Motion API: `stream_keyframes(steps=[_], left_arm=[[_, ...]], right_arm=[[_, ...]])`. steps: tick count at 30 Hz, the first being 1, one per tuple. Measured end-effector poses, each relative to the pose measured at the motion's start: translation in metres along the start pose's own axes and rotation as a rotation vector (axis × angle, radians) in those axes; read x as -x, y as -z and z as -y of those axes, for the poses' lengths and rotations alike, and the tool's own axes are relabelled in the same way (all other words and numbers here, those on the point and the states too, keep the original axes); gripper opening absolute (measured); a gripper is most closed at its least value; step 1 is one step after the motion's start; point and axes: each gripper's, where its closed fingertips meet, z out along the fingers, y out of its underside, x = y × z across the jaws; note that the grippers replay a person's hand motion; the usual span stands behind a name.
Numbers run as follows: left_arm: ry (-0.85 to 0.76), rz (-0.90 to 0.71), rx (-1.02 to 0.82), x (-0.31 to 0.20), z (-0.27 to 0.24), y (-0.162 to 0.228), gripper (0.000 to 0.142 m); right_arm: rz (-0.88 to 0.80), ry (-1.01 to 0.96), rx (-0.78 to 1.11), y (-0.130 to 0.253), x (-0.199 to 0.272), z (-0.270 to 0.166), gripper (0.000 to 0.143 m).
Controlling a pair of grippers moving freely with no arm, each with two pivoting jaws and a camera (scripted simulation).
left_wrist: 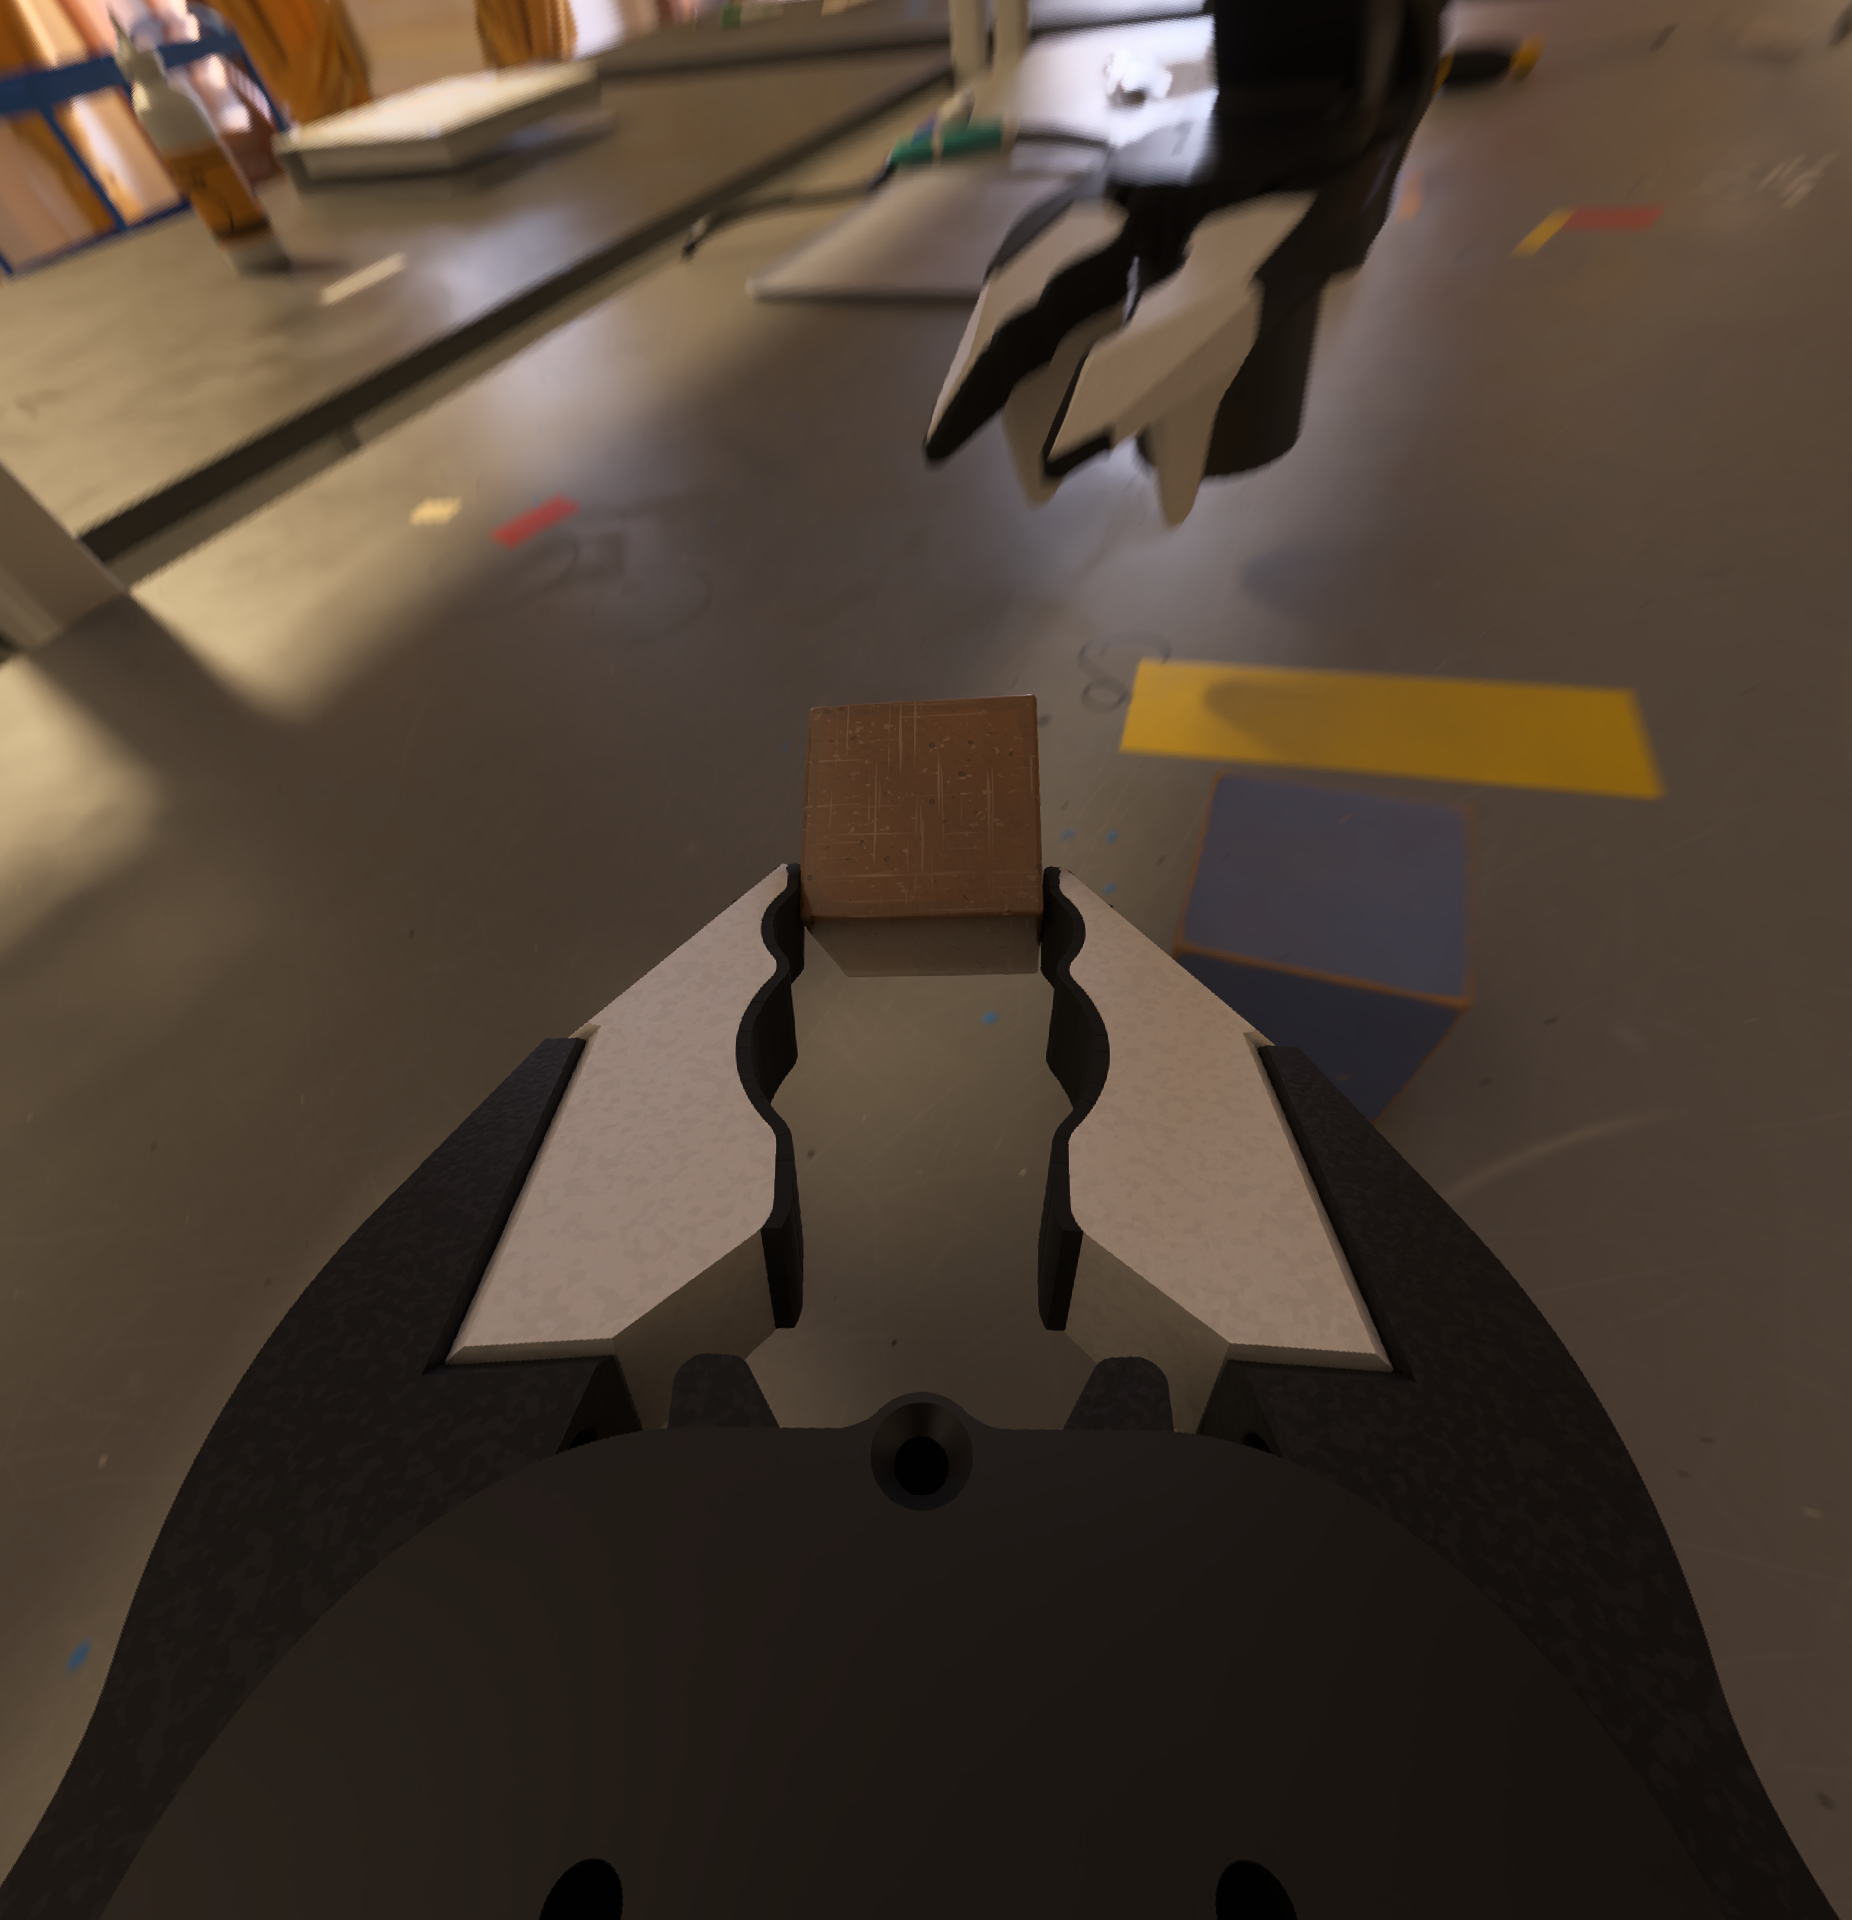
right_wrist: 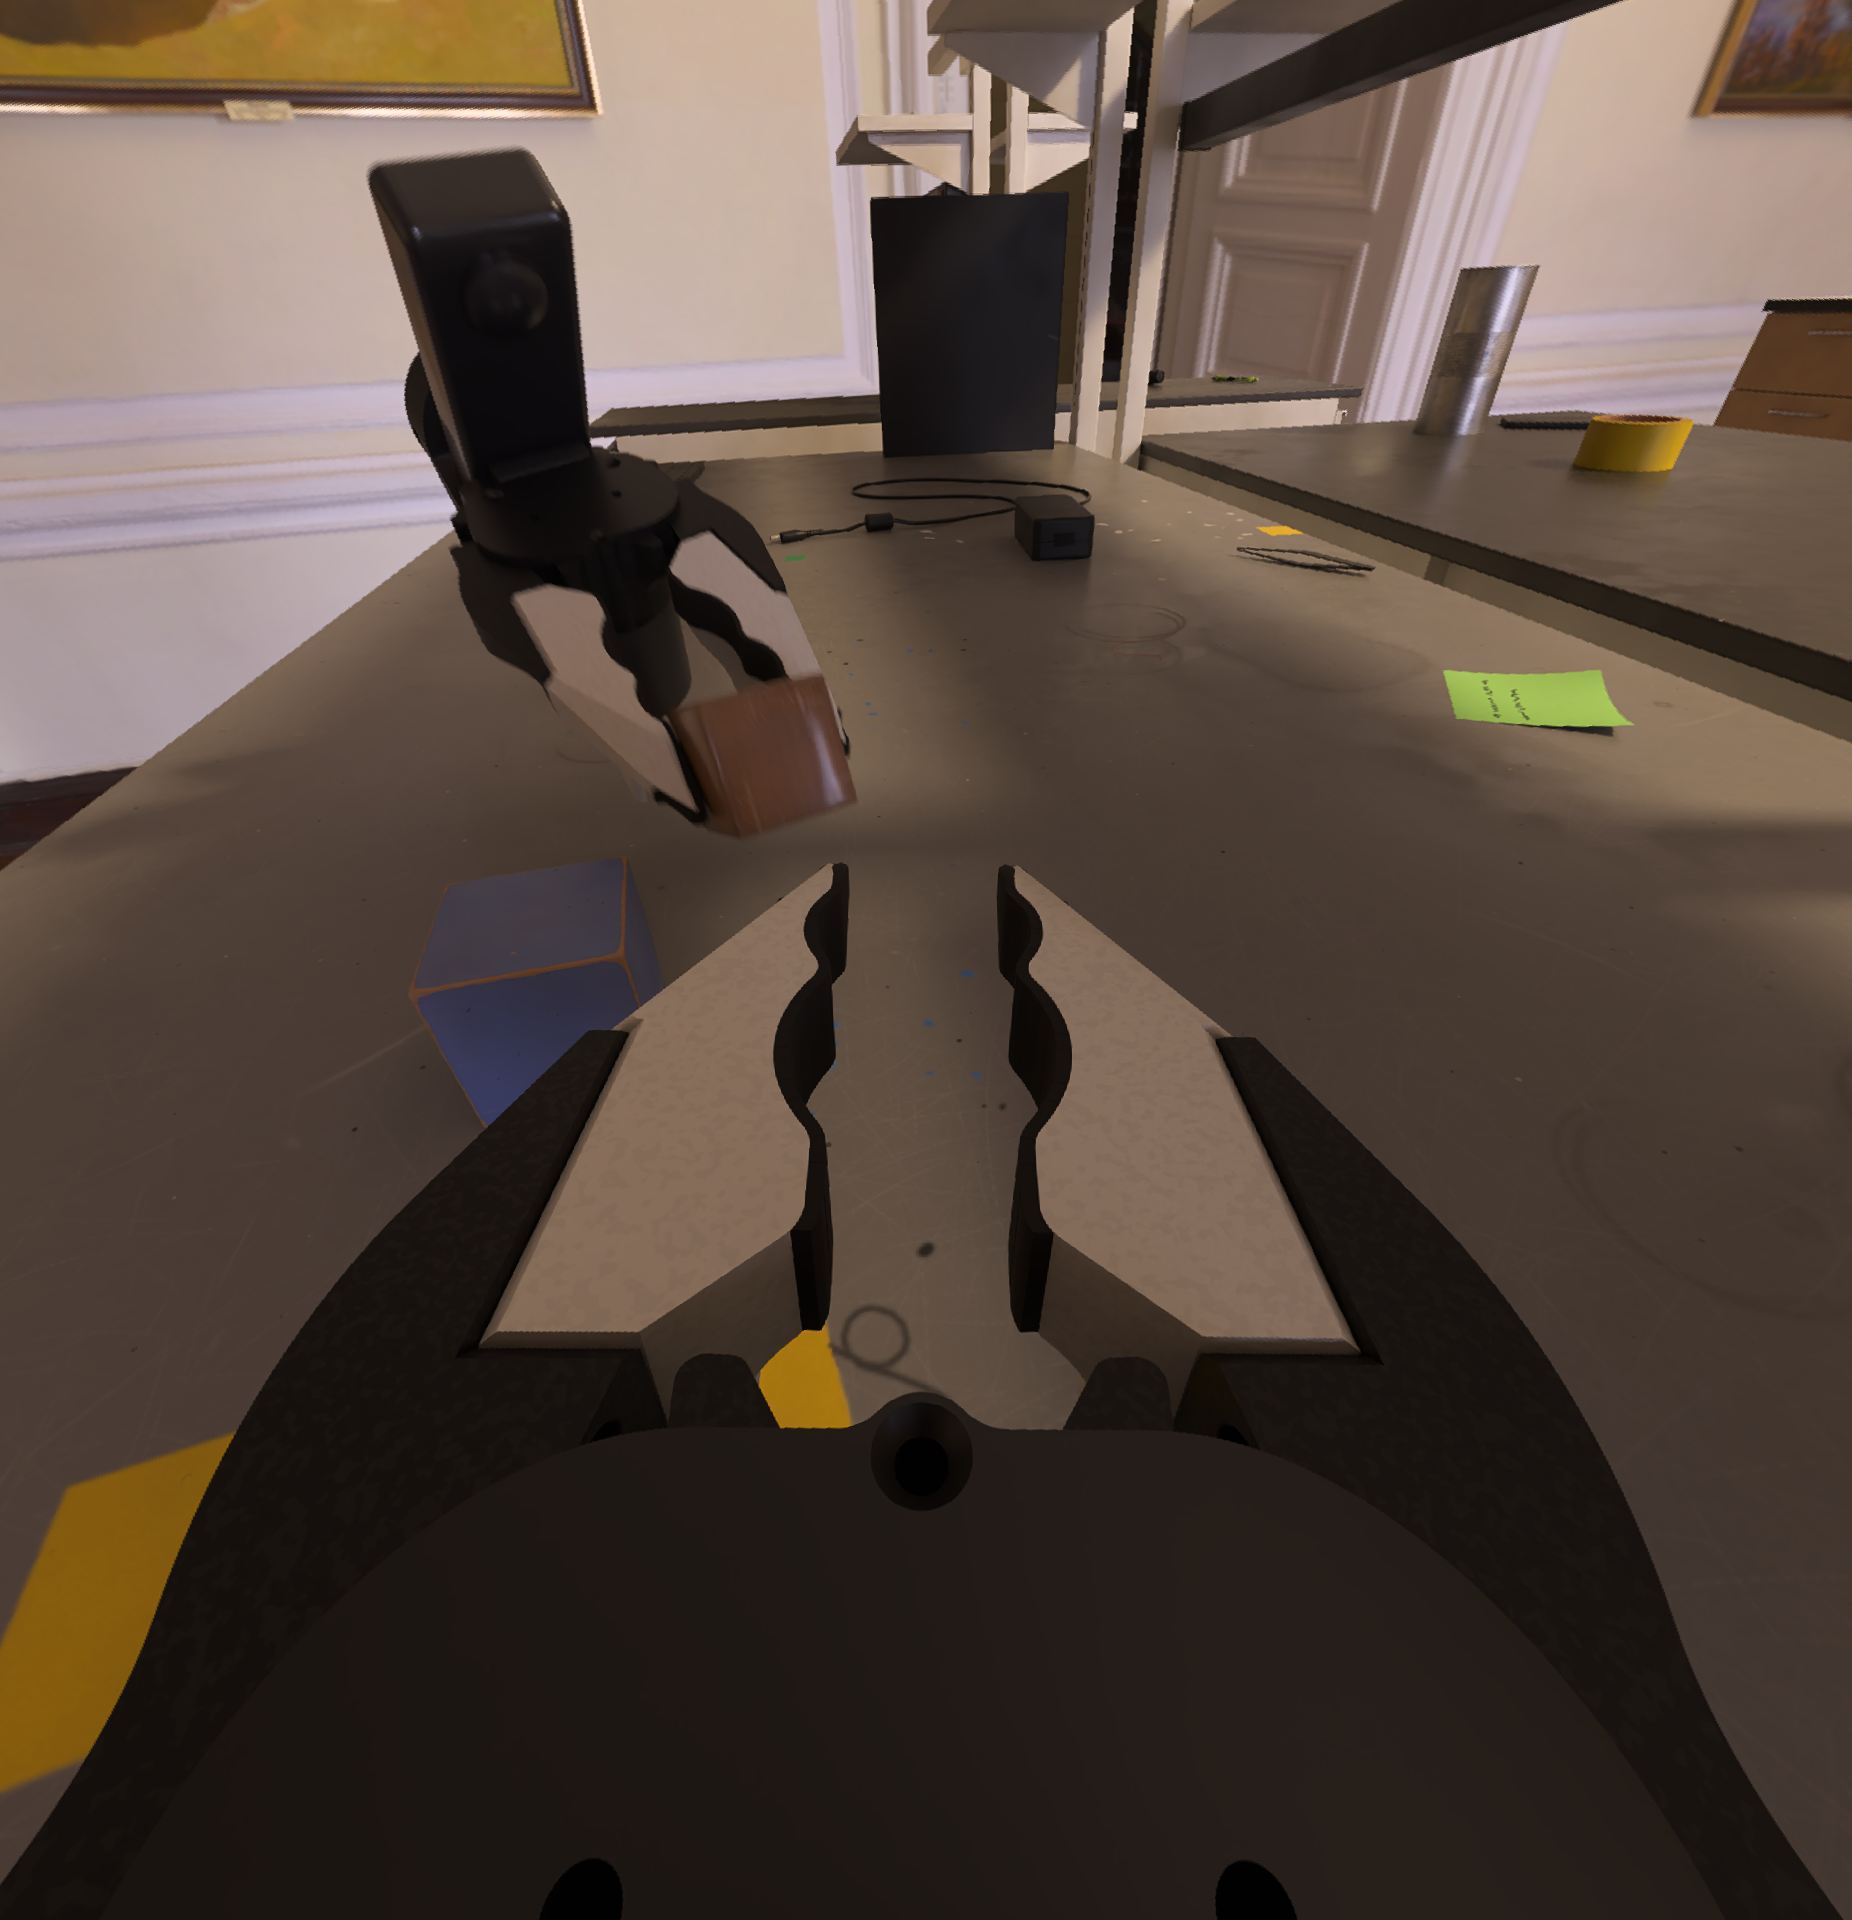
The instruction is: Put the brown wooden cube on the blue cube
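Our left gripper (left_wrist: 922,894) carries the brown wooden cube (left_wrist: 920,810) clear above the table (left_wrist: 382,935), and open tabletop lies around it on the near and left sides. The blue cube (left_wrist: 1327,883) stands just to its right with nothing resting on its top face. Farther off and to the right, our right gripper (left_wrist: 1098,457) hangs in the air, fingers apart around nothing. A flat yellow strip (left_wrist: 1389,738) lies beyond the blue cube.
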Motion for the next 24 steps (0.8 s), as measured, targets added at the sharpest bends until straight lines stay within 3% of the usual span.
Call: stream_keyframes(steps=[3,10,16,24], left_arm=[[-0.049,-0.06,-0.06,-0.016,0.022,0.01,0.046],[-0.186,-0.191,0.043,-0.068,0.032,0.003,0.046],[-0.178,-0.19,0.194,-0.074,0.008,-0.004,0.047],[-0.148,-0.181,0.222,-0.073,0.007,-0.003,0.047]], right_arm=[[0.003,0.003,0.003,0.0,0.001,0.0,0.028],[0.015,-0.004,0.008,-0.001,0.001,-0.001,0.028],[0.015,0.004,0.012,-0.002,0.002,-0.001,0.028],[0.015,0.004,0.014,-0.002,0.002,-0.001,0.028]])
